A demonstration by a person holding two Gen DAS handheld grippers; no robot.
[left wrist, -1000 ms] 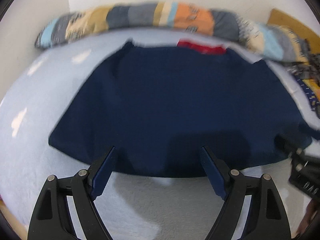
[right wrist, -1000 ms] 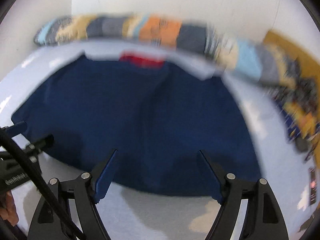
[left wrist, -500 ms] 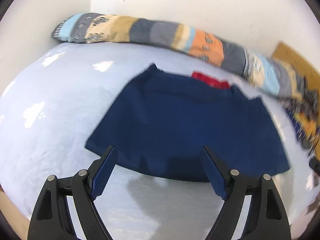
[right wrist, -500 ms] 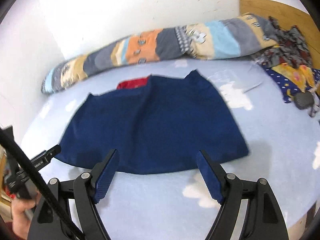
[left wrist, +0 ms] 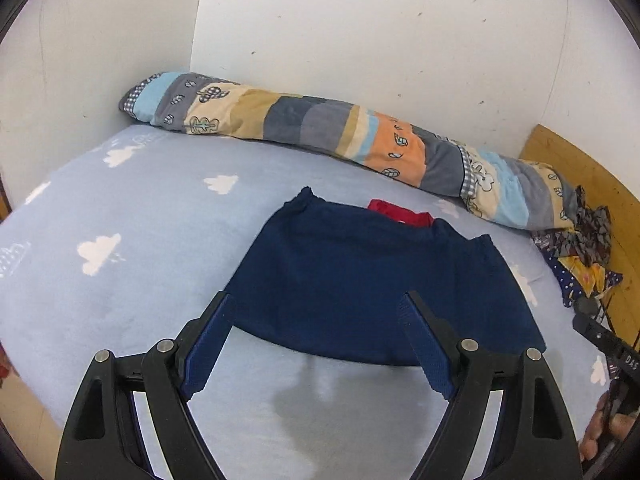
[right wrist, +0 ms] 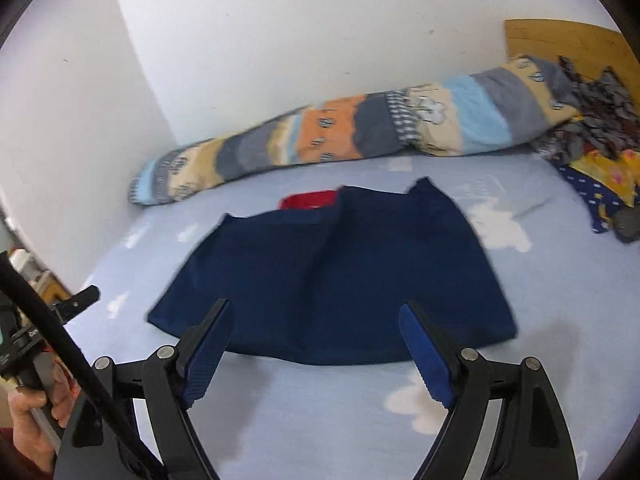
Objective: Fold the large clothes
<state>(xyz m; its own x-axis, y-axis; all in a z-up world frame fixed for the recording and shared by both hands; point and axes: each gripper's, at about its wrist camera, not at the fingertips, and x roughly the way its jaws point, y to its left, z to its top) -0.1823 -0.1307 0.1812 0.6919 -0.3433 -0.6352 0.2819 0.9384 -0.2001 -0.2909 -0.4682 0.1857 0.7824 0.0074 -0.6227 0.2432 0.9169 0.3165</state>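
Left wrist view is showing the left gripper (left wrist: pixel 316 340) hanging spread and empty above the bed sheet (left wrist: pixel 132 280). The right gripper (right wrist: pixel 316 344) is likewise gaping, holding nothing. The navy garment (left wrist: pixel 372 276) is lying flat mid-bed, red collar (left wrist: pixel 400 212) far side, probably for folding.

One navy garment (left wrist: pixel 372 288), one patchwork bolster (left wrist: pixel 360 140), two claws.

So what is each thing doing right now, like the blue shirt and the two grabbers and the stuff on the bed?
Navy garment: folded, lying flat on the bed, held by nothing.
Red piece: peeking out from under the garment's far edge.
Left gripper: open, empty, above the sheet.
Right gripper: open, empty.
Patchwork quilt: rolled up along the wall.
Cloud-print sheet: spread out, fairly smooth.
Pile of clothes: crumpled, unfolded.
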